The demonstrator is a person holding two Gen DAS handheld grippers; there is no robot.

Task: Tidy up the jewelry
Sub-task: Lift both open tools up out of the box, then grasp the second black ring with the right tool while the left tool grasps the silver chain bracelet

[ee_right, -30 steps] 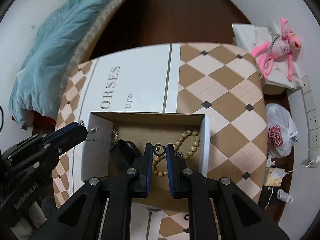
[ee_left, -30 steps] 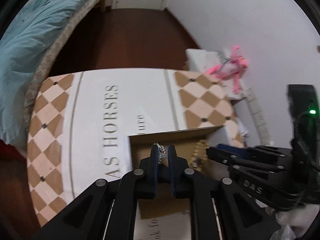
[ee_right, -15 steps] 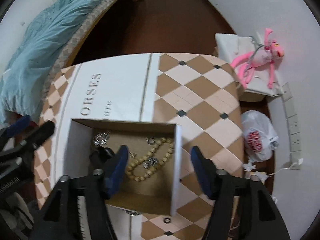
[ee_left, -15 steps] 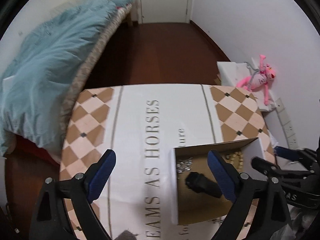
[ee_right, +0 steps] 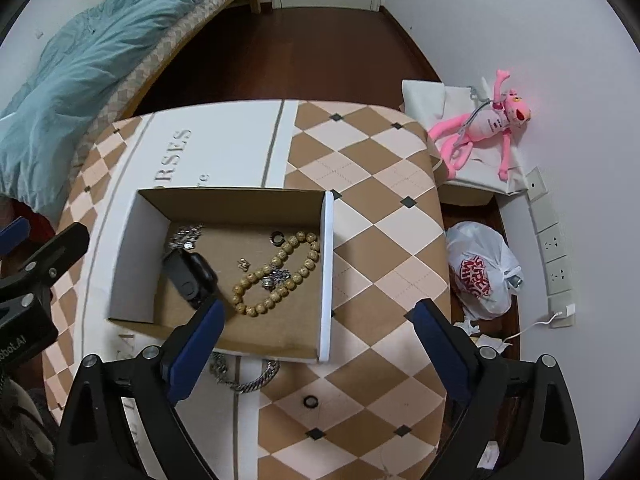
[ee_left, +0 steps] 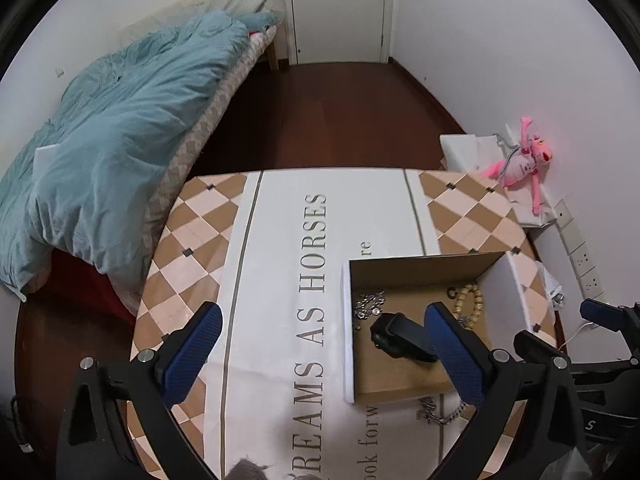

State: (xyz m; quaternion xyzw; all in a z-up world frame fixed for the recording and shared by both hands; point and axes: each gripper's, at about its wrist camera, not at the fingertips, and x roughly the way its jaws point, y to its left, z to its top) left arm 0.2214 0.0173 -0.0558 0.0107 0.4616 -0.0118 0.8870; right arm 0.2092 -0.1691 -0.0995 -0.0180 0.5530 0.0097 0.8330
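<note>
Left gripper (ee_left: 320, 354): jaws have just been opening and now stand wide apart, nothing between the pads, nothing held. It hangs above the tablecloth (ee_left: 280, 280), over the printed lettering, with the box to its 3 o'clock side.

Cardboard box (ee_right: 326, 280): open-topped, sits on the table at centre of the right wrist view. Contents, from 9 o'clock to 3 o'clock:
- silver chain cluster (ee_right: 185, 237), in the far left corner
- black watch (ee_right: 190, 278), just beside the cluster, toward 6 o'clock
- small metal charm (ee_right: 242, 265), mid-floor
- wooden bead bracelet (ee_right: 280, 274), near the right wall, with a silver piece lying on it
- dark ring (ee_right: 277, 237), at the bracelet's 11 o'clock

Outside the box, at its 6 o'clock: silver link chain (ee_right: 244, 378) touching the front wall; black ring (ee_right: 311, 401) apart from it on the cloth.

Right gripper (ee_right: 316, 344): jaws have just been opening, spread wide, empty, above the box's near right corner.

Pink plush toy (ee_right: 486, 128) at 2 o'clock, off the table.
</note>
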